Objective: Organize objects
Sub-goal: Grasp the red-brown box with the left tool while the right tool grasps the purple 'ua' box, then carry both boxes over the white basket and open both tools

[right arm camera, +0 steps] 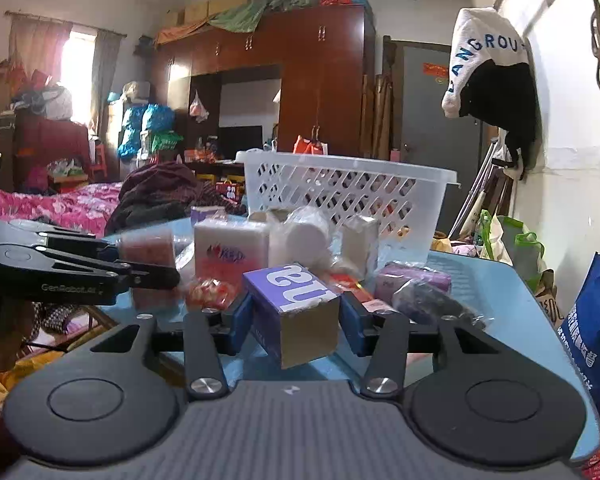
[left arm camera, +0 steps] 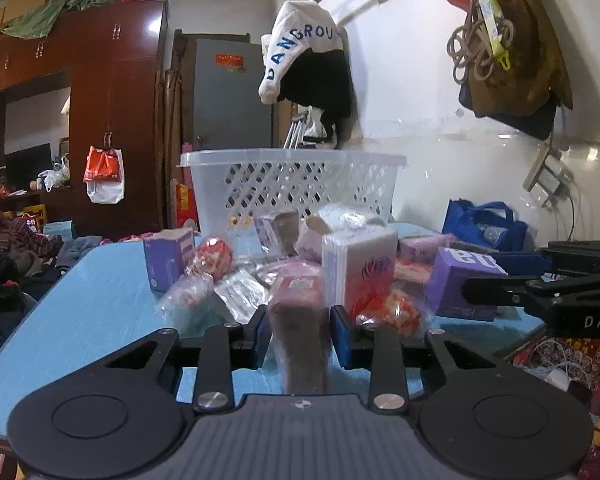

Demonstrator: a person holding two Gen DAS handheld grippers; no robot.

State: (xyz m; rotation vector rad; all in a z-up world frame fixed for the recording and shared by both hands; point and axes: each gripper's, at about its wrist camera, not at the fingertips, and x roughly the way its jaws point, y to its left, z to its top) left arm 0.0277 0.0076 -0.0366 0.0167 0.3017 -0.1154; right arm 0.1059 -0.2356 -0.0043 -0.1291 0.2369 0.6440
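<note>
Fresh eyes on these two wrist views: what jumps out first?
Each gripper is clamped on an item from the pile on the light blue tabletop: the left gripper on a reddish-brown plastic-wrapped block, the right gripper on a purple cardboard box with white lettering. Behind the pile stands a white lattice plastic basket, and a white garment with blue letters hangs on the wall above.

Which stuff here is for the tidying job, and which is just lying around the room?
For the job:
- white basket
- pink packet in the left hand-held gripper
- purple box in the right hand-held gripper
- tissue pack on the blue table

Just lying about:
- wardrobe
- blue bag
- hanging white garment
</note>
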